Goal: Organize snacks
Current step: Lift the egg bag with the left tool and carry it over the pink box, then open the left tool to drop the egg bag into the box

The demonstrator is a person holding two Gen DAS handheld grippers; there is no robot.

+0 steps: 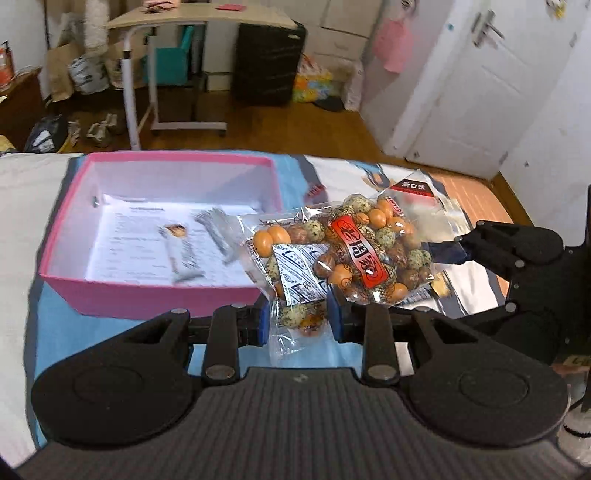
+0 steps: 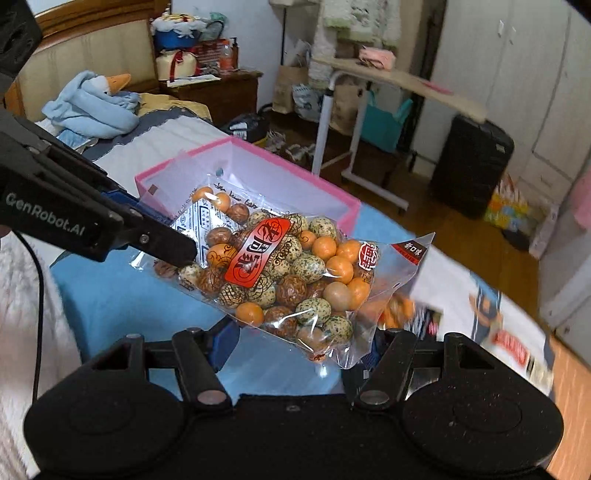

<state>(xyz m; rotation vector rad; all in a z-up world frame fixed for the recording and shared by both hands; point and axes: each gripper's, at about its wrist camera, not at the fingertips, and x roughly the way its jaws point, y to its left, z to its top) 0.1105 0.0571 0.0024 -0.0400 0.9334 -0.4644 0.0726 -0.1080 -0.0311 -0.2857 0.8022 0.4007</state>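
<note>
A clear bag of orange, brown and speckled coated nuts [image 1: 351,254] with a red label hangs in the air between both grippers. My left gripper [image 1: 299,321] is shut on one end of the bag, its blue pads pinching the plastic. From the right wrist view, the bag [image 2: 288,280] lies across my right gripper [image 2: 299,347], whose fingers close on its wide lower edge. The left gripper [image 2: 173,243] comes in from the left there. The pink box [image 1: 147,295] stands just behind and left of the bag, holding printed paper and two wrapped bars [image 1: 181,251].
The box [image 2: 258,158] rests on a bed with a blue and white cover [image 1: 55,332]. More snack packs [image 1: 439,291] lie under the bag. A blue plush blanket [image 2: 92,107], a rolling side table [image 1: 199,18] and a black suitcase [image 2: 472,166] stand further off.
</note>
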